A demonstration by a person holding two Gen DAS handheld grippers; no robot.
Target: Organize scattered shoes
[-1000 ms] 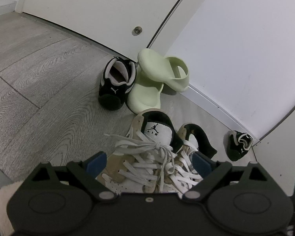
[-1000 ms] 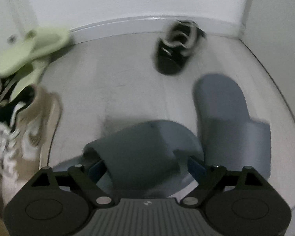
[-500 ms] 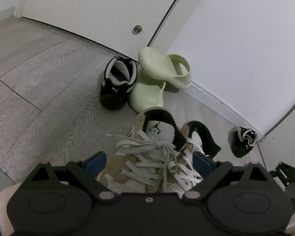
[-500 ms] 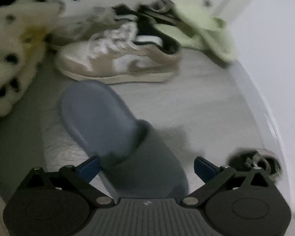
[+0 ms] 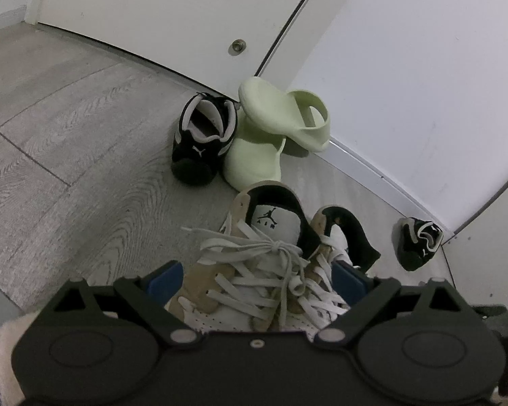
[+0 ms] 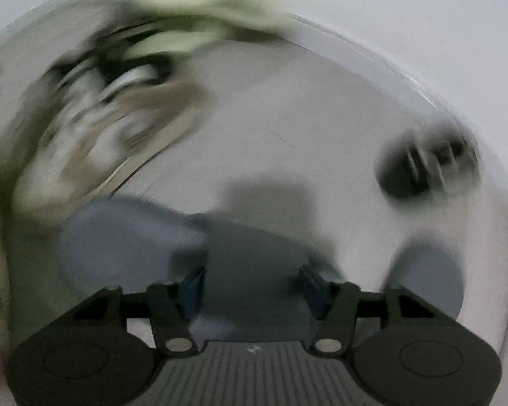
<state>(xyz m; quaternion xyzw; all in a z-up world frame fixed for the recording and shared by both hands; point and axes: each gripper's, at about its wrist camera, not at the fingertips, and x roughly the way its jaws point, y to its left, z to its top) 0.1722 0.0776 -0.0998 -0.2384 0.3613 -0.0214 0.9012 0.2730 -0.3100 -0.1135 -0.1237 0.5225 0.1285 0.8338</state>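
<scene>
Left wrist view: the left gripper [image 5: 257,279] stands with its jaws spread wide, the pair of tan-and-white laced sneakers [image 5: 271,270] lying between them; whether the blue pads touch the shoes I cannot tell. Ahead of the jaws, a black-and-white sneaker [image 5: 203,138] sits just beside two pale green foam clogs [image 5: 271,132], one propped on the other. Another small black shoe [image 5: 418,242] lies to the right by the white baseboard [image 5: 389,186].

Right wrist view, heavily blurred: the right gripper [image 6: 252,287] has its jaws closed on a grey-blue slipper [image 6: 145,240]. A second grey-blue slipper [image 6: 430,277] lies right of the jaws.
</scene>
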